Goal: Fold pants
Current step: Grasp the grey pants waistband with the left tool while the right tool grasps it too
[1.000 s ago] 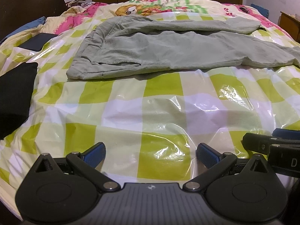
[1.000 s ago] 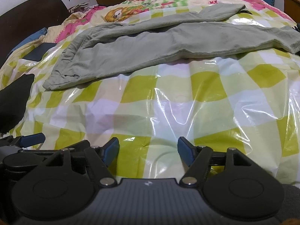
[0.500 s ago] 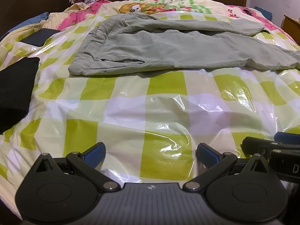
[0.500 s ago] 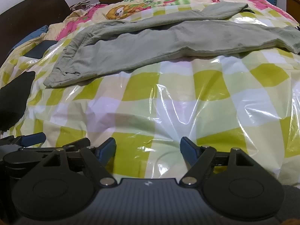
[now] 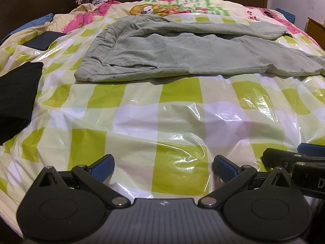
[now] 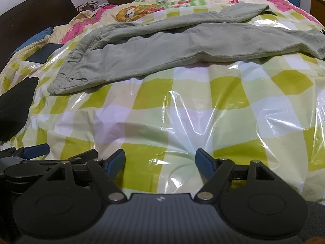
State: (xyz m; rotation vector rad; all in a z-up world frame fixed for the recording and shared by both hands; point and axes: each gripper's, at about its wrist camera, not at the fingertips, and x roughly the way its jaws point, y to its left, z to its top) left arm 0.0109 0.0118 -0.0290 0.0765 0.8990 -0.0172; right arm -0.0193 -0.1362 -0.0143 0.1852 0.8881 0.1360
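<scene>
The left gripper point(image 5: 163, 165) has its jaws spread wide with nothing between them, only glossy sheet showing in the gap; the right gripper point(image 6: 160, 160) stands just as wide and just as empty; each gripper's blue-padded finger shows at the edge of the other's view, so the two sit side by side at the near edge of the bed, probably poised for a first reach.

Directly beneath and ahead of both pairs of jaws lies the shiny plastic sheet checked in lime green and white point(image 5: 142, 109); it is crinkled, throws bright glare, and seems laid there to give a smooth working surface over the bedding.

Well beyond the jaws, across a bare band of checks, lie the pale grey-green cotton pants point(image 5: 182, 52); the waistband sits ahead and to the left of the jaws, the legs run off to the right, one leg lying partly over the other; the cloth looks soft, matte and lightly wrinkled; folding does not appear to have begun.

Left of the jaws a black folded cloth point(image 5: 14, 93) rests on the sheet; further off, a dark flat rectangular object point(image 5: 41, 40); beyond the pants, a pink cartoon-print quilt point(image 5: 162, 8).
</scene>
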